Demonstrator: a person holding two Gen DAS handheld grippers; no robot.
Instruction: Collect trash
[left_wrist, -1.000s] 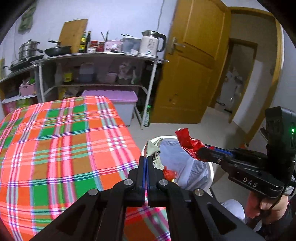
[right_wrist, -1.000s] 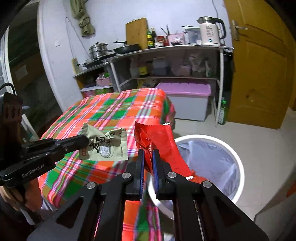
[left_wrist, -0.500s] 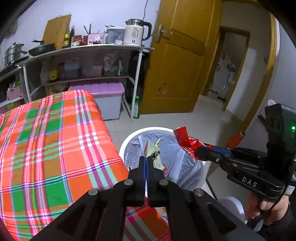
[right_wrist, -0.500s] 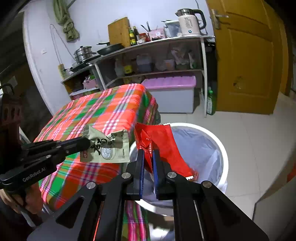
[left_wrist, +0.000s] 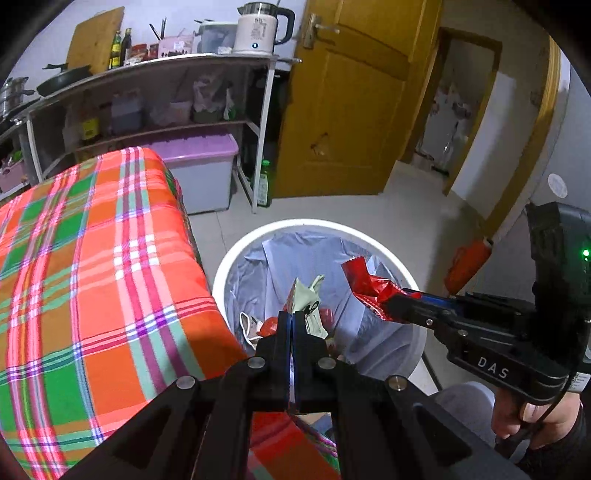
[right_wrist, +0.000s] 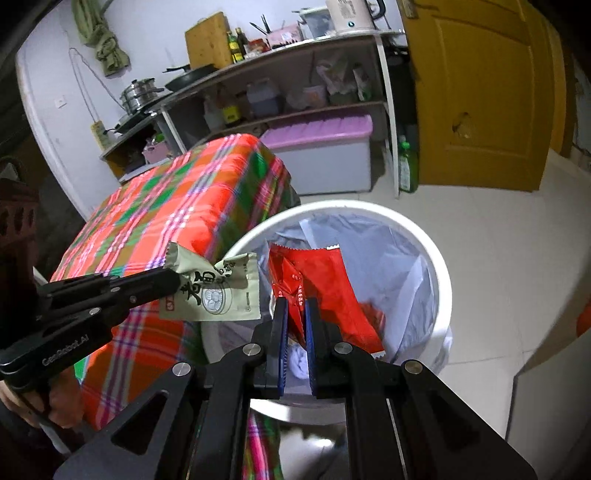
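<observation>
Over the white bin (right_wrist: 441, 280): wrapper print (right_wrist: 212, 291) only from right wrist; bin's litter (left_wrist: 255, 326) from left.

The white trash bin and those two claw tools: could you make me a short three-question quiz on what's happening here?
1. True or false: the left gripper holds a pale green wrapper.
2. What colour is the wrapper in the right gripper: A blue, B red, C yellow?
3. What lines the white bin?

Key
1. True: it is clamped on the wrapper's edge.
2. B, red, held over the bin's opening.
3. A grey plastic bag, with some trash already inside.
</observation>
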